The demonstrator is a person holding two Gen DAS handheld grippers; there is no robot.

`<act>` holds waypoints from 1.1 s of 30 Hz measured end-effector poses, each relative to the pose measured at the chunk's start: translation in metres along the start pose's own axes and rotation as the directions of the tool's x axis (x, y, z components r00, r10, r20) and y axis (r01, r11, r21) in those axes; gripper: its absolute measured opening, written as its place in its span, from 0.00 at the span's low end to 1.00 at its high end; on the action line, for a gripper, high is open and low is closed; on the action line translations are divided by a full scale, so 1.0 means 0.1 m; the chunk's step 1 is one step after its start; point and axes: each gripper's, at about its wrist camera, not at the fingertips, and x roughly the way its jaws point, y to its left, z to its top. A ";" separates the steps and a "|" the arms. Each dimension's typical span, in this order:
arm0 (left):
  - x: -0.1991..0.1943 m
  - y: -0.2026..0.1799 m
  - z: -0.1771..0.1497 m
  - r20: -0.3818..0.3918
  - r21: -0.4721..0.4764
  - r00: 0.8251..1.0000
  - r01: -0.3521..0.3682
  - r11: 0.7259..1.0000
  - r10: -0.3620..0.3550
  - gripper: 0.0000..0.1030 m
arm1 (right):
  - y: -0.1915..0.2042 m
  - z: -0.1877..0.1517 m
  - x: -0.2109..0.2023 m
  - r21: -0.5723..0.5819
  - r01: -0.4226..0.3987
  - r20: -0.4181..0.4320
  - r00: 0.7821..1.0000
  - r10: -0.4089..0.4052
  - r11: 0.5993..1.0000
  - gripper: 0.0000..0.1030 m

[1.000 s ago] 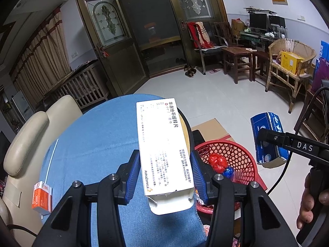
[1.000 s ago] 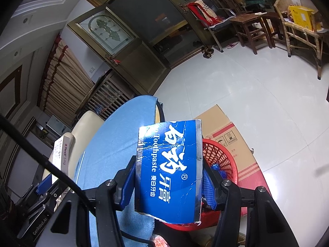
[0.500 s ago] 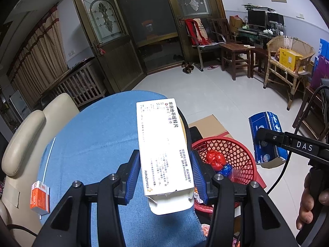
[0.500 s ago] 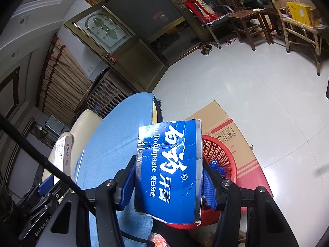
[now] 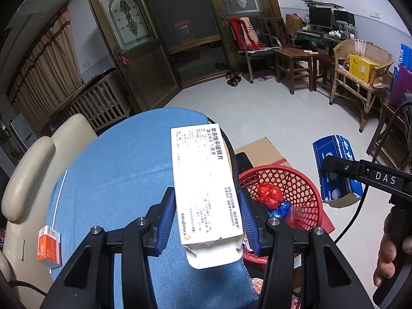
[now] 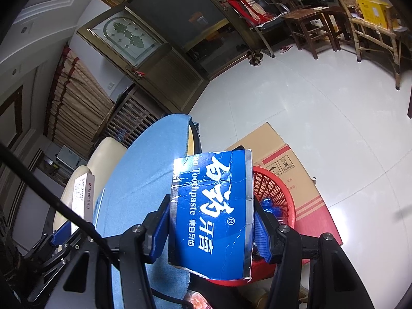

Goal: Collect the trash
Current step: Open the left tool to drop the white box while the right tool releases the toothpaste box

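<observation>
In the left wrist view my left gripper [image 5: 206,206] is shut on a long white medicine box [image 5: 203,180], held above the blue-clothed round table [image 5: 116,167]. My right gripper [image 6: 212,221] is shut on a creased blue toothpaste box [image 6: 213,213]. That box also shows at the right of the left wrist view as the blue toothpaste box [image 5: 334,170]. A red mesh basket [image 5: 306,188] stands on the floor beside the table, with red and blue wrappers inside. It lies right of and below both boxes, and its rim shows as the red basket [image 6: 275,190] behind the toothpaste box.
A small orange box [image 5: 49,247] lies at the table's left edge by a cream chair [image 5: 28,175]. Flattened cardboard [image 6: 283,159] lies under the basket. A person's hand [image 5: 388,257] holds the right gripper's handle. Wooden chairs, a wicker chair and doors stand farther back.
</observation>
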 end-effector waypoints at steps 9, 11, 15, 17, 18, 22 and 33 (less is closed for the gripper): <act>0.06 -0.05 -0.01 -0.014 0.012 1.000 0.001 1.000 -0.001 0.49 | -0.05 -0.03 0.03 0.017 0.001 -0.014 1.000 -0.001 1.000 0.58; 0.07 -0.05 -0.01 -0.016 0.017 1.000 -0.001 1.000 0.001 0.49 | -0.06 -0.02 0.04 0.019 0.001 -0.018 1.000 -0.001 1.000 0.58; 0.09 -0.06 -0.04 -0.018 0.020 1.000 -0.002 1.000 0.002 0.49 | -0.08 -0.01 0.08 0.028 0.000 -0.028 1.000 0.001 1.000 0.58; 0.10 -0.06 -0.06 -0.020 0.021 1.000 -0.002 1.000 0.002 0.49 | -0.09 -0.01 0.11 0.029 0.003 -0.032 0.999 -0.002 1.000 0.58; 0.11 -0.05 -0.06 -0.022 0.020 1.000 0.000 1.000 0.000 0.49 | -0.10 -0.01 0.12 0.030 0.004 -0.034 0.999 -0.003 1.000 0.58; 0.12 -0.06 -0.08 -0.026 0.014 1.000 -0.003 1.000 0.004 0.49 | -0.15 -0.05 0.21 0.037 0.010 -0.043 0.999 -0.008 0.999 0.58; 0.17 -0.04 -0.15 -0.042 0.001 0.999 -0.013 1.000 0.013 0.49 | -0.18 -0.18 0.56 0.043 0.012 -0.130 0.991 -0.006 0.999 0.59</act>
